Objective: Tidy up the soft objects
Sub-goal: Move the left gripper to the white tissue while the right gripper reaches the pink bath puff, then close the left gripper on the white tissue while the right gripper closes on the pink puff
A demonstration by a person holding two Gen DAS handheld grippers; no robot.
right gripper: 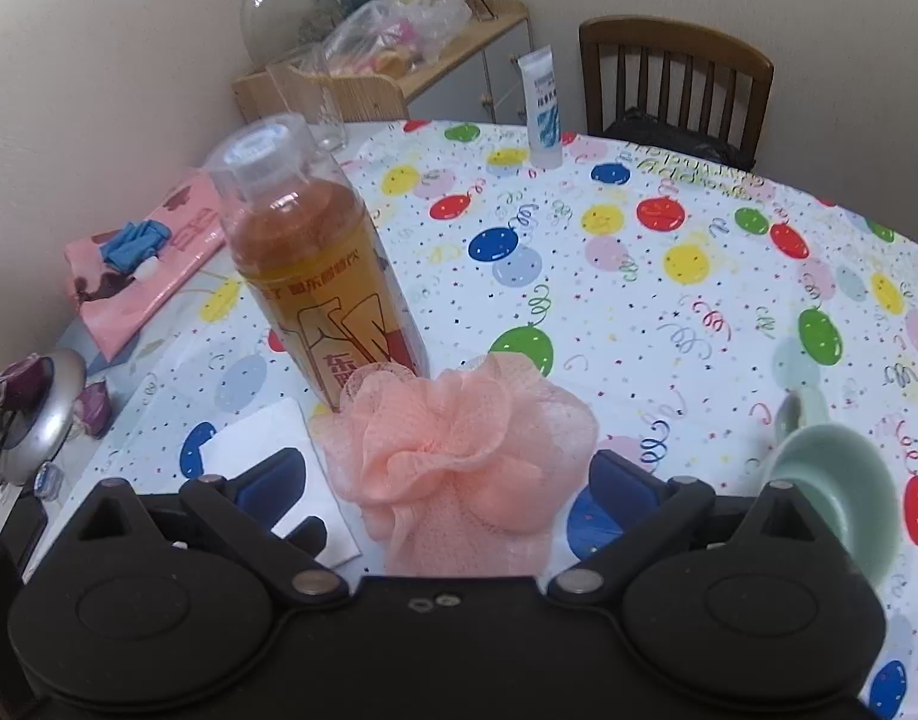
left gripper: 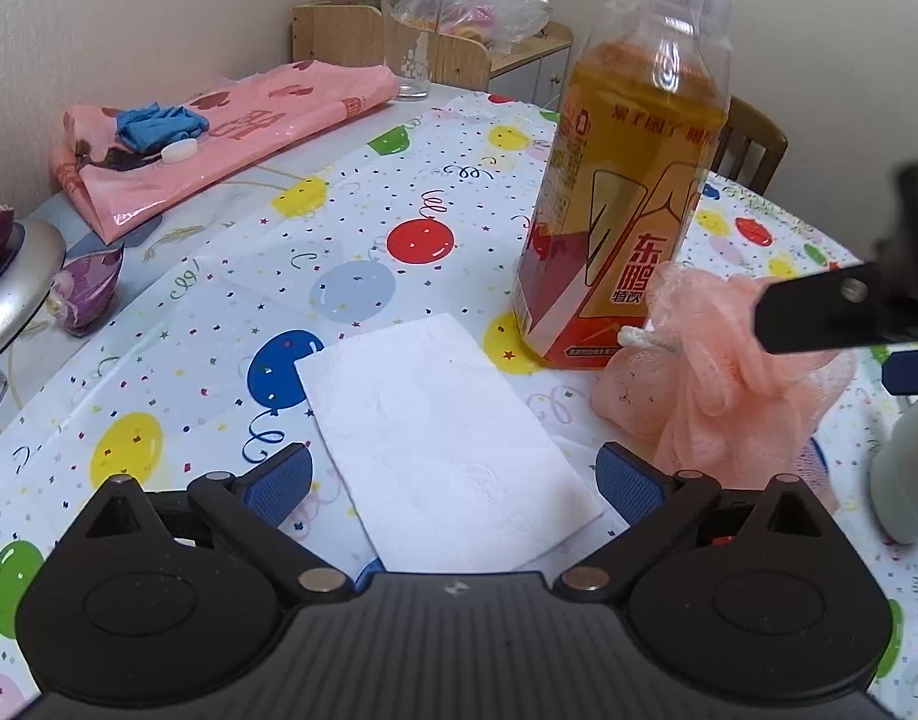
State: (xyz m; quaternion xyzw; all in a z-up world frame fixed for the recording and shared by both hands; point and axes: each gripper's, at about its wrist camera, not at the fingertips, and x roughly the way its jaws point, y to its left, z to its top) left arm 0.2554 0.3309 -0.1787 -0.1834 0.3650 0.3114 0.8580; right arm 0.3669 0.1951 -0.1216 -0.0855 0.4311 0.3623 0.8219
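Left wrist view: left tool (left gripper: 453,483) spread wide and empty over a folded white tissue (left gripper: 444,441) lying flat on the balloon-print tabletop (left gripper: 219,312), tissue between and ahead of the pads, with the peach mesh bath pouf (left gripper: 729,384) to its right against the drink bottle (left gripper: 627,180). Right wrist view: right tool (right gripper: 450,483) also wide open, pouf (right gripper: 459,450) sitting between its pads but probably not gripped yet, so the step looks like pre-grasp. Next move calls for closing on the pouf without tipping the bottle (right gripper: 321,276) just behind it.
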